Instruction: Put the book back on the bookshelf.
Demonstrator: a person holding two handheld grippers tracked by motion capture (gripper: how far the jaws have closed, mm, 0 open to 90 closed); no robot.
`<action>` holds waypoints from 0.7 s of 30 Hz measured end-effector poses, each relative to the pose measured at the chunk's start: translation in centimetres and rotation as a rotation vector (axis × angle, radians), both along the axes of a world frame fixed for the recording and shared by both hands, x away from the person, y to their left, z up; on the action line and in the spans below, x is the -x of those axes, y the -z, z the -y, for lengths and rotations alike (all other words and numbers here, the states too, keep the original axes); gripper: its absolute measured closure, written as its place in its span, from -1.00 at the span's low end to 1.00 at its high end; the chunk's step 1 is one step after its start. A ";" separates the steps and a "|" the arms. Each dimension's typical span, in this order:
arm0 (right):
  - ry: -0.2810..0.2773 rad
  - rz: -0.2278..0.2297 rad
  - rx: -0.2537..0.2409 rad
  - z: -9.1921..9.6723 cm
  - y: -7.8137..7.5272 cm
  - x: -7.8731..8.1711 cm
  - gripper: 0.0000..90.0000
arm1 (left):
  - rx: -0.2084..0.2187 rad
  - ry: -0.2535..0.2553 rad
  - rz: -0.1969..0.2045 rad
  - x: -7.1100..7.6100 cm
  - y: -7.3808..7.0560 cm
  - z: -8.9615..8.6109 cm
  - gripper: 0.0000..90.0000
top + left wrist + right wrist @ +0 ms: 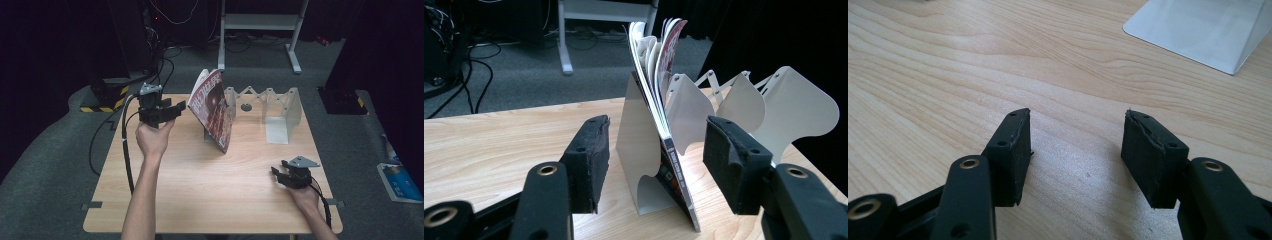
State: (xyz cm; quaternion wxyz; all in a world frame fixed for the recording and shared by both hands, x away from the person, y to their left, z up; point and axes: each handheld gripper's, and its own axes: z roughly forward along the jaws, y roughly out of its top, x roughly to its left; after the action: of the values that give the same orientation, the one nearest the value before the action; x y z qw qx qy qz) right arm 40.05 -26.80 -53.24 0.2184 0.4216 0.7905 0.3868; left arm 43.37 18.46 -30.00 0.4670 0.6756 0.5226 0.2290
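A magazine with a dark red cover (212, 107) stands on its lower edge in a white expanding file rack (272, 107) on the wooden table (210, 175), leaning toward the left. In the left gripper view the magazine (659, 85) rests against the rack's nearest white divider (636, 150), pages fanned at the top. My left gripper (175, 107) hovers just left of the magazine, jaws open and pointed at it, with nothing between them (654, 160). My right gripper (276, 172) rests low at the table's front right, open and empty (1075, 150).
The rack's further dividers (794, 107) stretch to the right at the back of the table. A white plate base (1198, 30) lies ahead of the right gripper. Beyond the table are a metal stand (260, 25), cables (165, 55) and dark carpet; a blue-white object (400, 182) lies on the floor at right.
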 end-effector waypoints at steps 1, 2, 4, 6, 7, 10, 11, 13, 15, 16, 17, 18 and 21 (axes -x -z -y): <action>0.000 0.000 0.000 0.0 0.0 0.0 0.01 | 0.004 0.001 0.002 0.1 0.0 -0.1 -0.03; 0.001 0.001 0.000 0.0 0.0 0.0 0.01 | 0.001 0.002 0.003 0.2 -0.1 -0.1 -0.03; 0.000 0.000 0.000 0.0 0.0 0.0 0.01 | 0.005 0.003 0.009 0.4 -0.1 -0.2 -0.03; 0.000 0.001 0.000 0.0 0.0 0.0 0.01 | 0.005 0.001 0.011 0.6 -0.1 -0.3 -0.03; 0.000 0.000 0.000 0.0 0.0 0.0 0.01 | 0.008 0.001 0.012 0.7 -0.1 -0.4 -0.03; 0.000 0.000 0.000 0.0 0.0 0.0 0.01 | 0.022 0.007 0.019 1.0 0.0 -0.5 -0.03; 0.000 0.001 0.000 0.0 0.0 0.0 0.01 | 0.017 0.008 0.019 1.1 0.0 -0.5 -0.03; 0.000 0.001 0.000 0.0 0.0 0.0 0.00 | 0.011 0.010 0.021 1.2 0.0 -0.5 -0.03; 0.000 0.000 0.000 0.0 0.0 0.0 0.01 | 0.014 0.012 0.022 1.3 0.0 -0.5 -0.03; 0.000 0.000 0.000 0.0 0.0 0.0 0.00 | 0.016 0.013 0.024 1.4 0.0 -0.6 -0.03; 0.000 0.000 0.000 0.0 0.0 0.0 0.00 | 0.015 0.013 0.026 1.5 0.0 -0.6 -0.03; 0.001 0.000 -0.001 0.0 0.0 0.0 0.00 | 0.016 0.014 0.027 1.5 0.0 -0.6 -0.03; 0.000 0.001 0.000 0.0 0.0 0.0 0.00 | 0.017 0.017 0.027 1.8 0.1 -0.7 -0.03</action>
State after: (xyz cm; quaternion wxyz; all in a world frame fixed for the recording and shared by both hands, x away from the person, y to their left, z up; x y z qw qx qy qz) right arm 40.05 -26.80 -53.25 0.2190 0.4216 0.7903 0.3871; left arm 41.59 19.16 -30.12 0.4816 0.6728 0.5125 0.2298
